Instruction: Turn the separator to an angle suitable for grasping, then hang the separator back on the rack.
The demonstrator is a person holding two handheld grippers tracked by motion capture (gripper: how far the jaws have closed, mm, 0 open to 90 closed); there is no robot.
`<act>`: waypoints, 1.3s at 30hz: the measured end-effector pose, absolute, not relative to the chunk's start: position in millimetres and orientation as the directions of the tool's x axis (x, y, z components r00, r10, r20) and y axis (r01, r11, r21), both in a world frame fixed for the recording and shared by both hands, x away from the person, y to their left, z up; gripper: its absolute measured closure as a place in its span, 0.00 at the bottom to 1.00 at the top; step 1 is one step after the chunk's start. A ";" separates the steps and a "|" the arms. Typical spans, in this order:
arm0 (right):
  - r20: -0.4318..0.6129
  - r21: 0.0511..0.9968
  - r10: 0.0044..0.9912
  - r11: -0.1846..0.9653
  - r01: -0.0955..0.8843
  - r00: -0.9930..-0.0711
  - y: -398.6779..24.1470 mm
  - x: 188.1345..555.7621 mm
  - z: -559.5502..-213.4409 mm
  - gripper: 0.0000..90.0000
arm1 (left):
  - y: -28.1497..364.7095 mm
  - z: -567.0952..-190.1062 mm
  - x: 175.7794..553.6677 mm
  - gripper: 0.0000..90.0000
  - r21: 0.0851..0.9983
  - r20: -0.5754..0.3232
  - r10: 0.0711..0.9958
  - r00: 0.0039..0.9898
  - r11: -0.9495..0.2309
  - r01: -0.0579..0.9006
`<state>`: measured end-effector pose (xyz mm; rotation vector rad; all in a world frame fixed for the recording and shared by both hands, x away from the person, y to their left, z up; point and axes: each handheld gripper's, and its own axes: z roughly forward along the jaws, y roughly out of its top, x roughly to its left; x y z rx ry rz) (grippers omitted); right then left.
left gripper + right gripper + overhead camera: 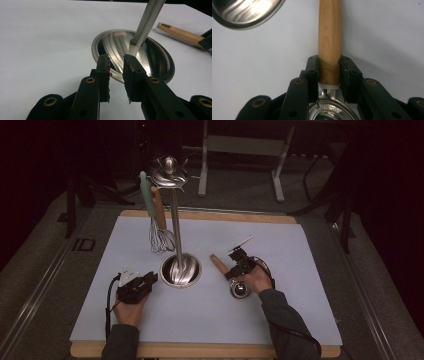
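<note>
A ladle with a wooden handle (218,264) (330,37) and a steel bowl (240,290) (329,110) lies flat on the white mat, right of the utensil stand. My right gripper (231,272) (329,65) is shut on the lower end of that handle, one pad pressing each side. The stand has a round steel base (181,270) (140,55) and a tall pole (176,220) (147,22). My left gripper (152,279) (117,62) is open just left of the base rim, nothing between its jaws. The ladle handle (180,32) also lies beyond the base in the left gripper view.
A whisk (161,237) with a wooden handle and a teal-handled utensil (146,195) hang from the stand's top hooks at the back left. The white mat (300,250) covers a wooden board. A metal frame (240,145) stands on the floor behind the table.
</note>
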<state>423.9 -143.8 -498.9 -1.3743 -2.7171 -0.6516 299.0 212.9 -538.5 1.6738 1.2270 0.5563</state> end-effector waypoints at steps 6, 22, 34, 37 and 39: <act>0.272 0.391 0.747 0.491 0.778 -0.607 -150.2 421.4 -491.8 0.79 | 212.7 -538.7 299.3 0.83 0.881 -0.167 0.905 0.390 -0.040 0.471; 0.290 0.562 0.697 0.430 0.706 -0.656 -160.5 405.4 -464.4 0.79 | 212.0 -538.5 298.8 0.83 0.882 -0.158 0.906 0.392 -0.049 0.468; 0.251 0.676 0.649 0.413 0.610 -0.718 -156.4 395.5 -435.6 0.79 | 211.7 -538.5 298.7 0.83 0.883 -0.154 0.906 0.395 -0.052 0.466; 0.239 0.709 0.626 0.410 0.574 -0.742 -156.1 393.4 -428.8 0.79 | 211.8 -538.5 298.7 0.83 0.883 -0.155 0.906 0.394 -0.052 0.467; 0.234 0.730 0.607 0.407 0.549 -0.760 -156.4 392.4 -424.1 0.79 | 211.6 -538.5 298.7 0.83 0.883 -0.152 0.906 0.395 -0.055 0.467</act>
